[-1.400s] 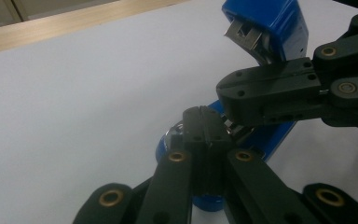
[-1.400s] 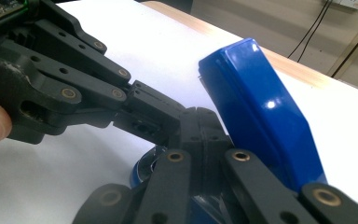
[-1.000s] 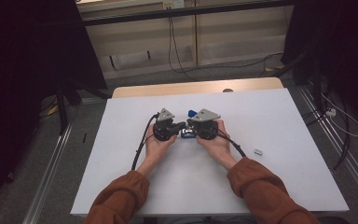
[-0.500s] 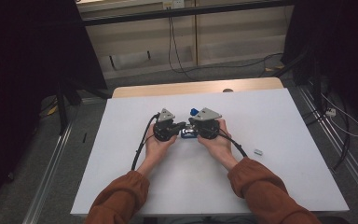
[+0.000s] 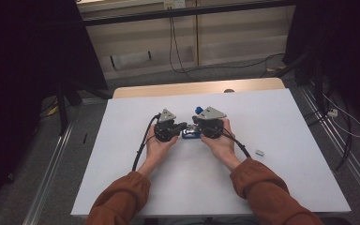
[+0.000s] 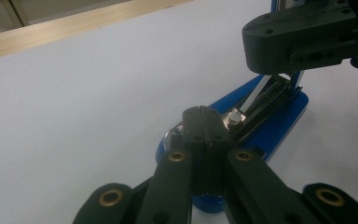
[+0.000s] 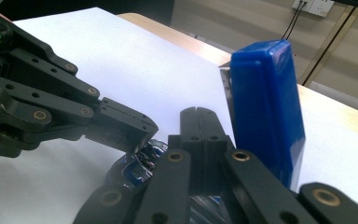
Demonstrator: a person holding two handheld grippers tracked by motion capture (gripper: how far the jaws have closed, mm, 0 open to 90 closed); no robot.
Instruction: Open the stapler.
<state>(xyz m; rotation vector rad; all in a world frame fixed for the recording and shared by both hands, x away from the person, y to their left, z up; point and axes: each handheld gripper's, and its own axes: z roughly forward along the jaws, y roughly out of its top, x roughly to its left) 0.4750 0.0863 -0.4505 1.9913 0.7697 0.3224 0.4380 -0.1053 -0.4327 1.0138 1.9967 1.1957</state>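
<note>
Between the left tongs (image 5: 180,126) and right tongs (image 5: 195,123), high view: a glossy blue stapler (image 5: 190,134) on the white table (image 5: 281,187). Left gripper view: tongs (image 6: 203,114) pressed together over its metal channel. Right gripper view: tongs (image 7: 198,115) pressed together beside its raised, smooth plastic lid.

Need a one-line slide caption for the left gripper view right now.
Left gripper, fingers together, pressed on the base of an opened blue stapler on the white table; right gripper at its raised top.

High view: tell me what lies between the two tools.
The blue stapler, hinged open, lies on the white table between the left tool and the right tool.
</note>
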